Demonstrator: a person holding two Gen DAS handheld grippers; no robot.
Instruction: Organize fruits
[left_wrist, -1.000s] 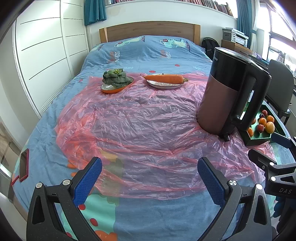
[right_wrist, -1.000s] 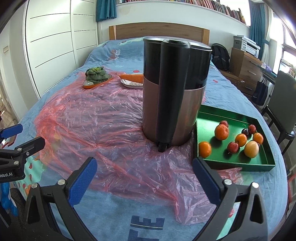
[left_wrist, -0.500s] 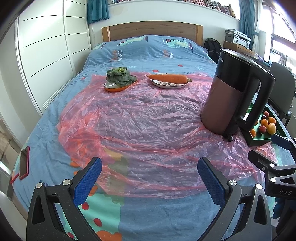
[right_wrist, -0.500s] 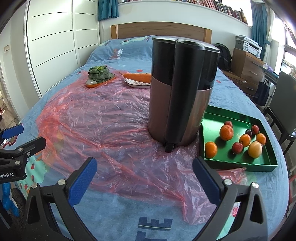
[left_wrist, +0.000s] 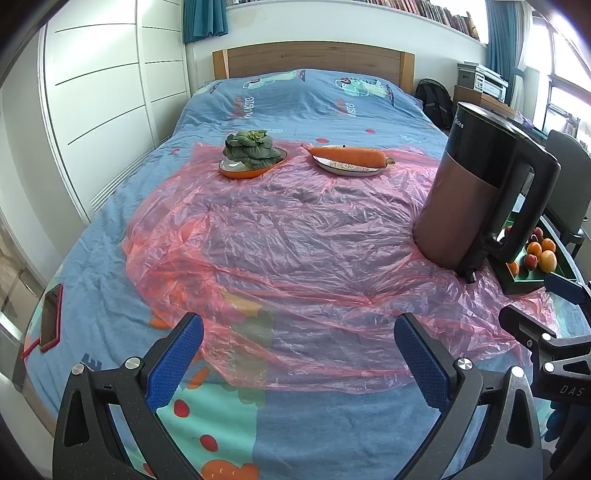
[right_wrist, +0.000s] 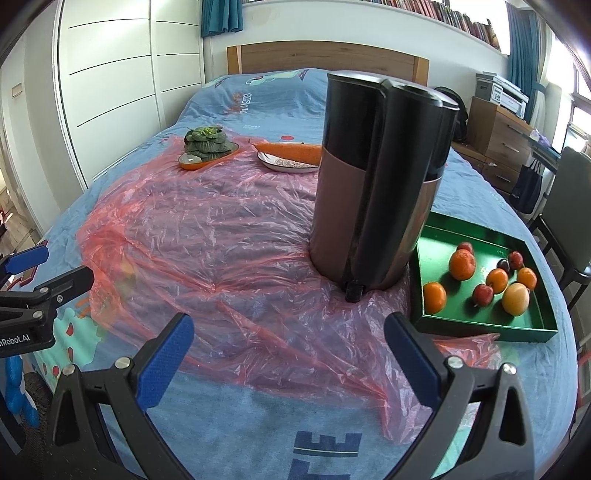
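Note:
A green tray (right_wrist: 480, 325) at the right side of the bed holds several fruits: oranges (right_wrist: 461, 264), small red fruits (right_wrist: 483, 294) and a yellow-orange fruit (right_wrist: 515, 299). In the left wrist view the tray (left_wrist: 524, 286) is partly hidden behind the kettle (left_wrist: 476, 192). My left gripper (left_wrist: 297, 356) is open over the near edge of the bed, holding nothing. My right gripper (right_wrist: 288, 352) is also open and empty, well short of the tray. Each gripper shows at the edge of the other's view.
A tall black and copper kettle (right_wrist: 376, 181) stands on a pink plastic sheet (right_wrist: 207, 236) just left of the tray. Farther back sit an orange dish of greens (left_wrist: 251, 151) and a plate with a carrot (left_wrist: 349, 157). A phone (left_wrist: 50, 319) lies at the bed's left edge.
Both grippers have drawn back and a little to the right, so the kettle, plates and tray look smaller and farther. Both stay open.

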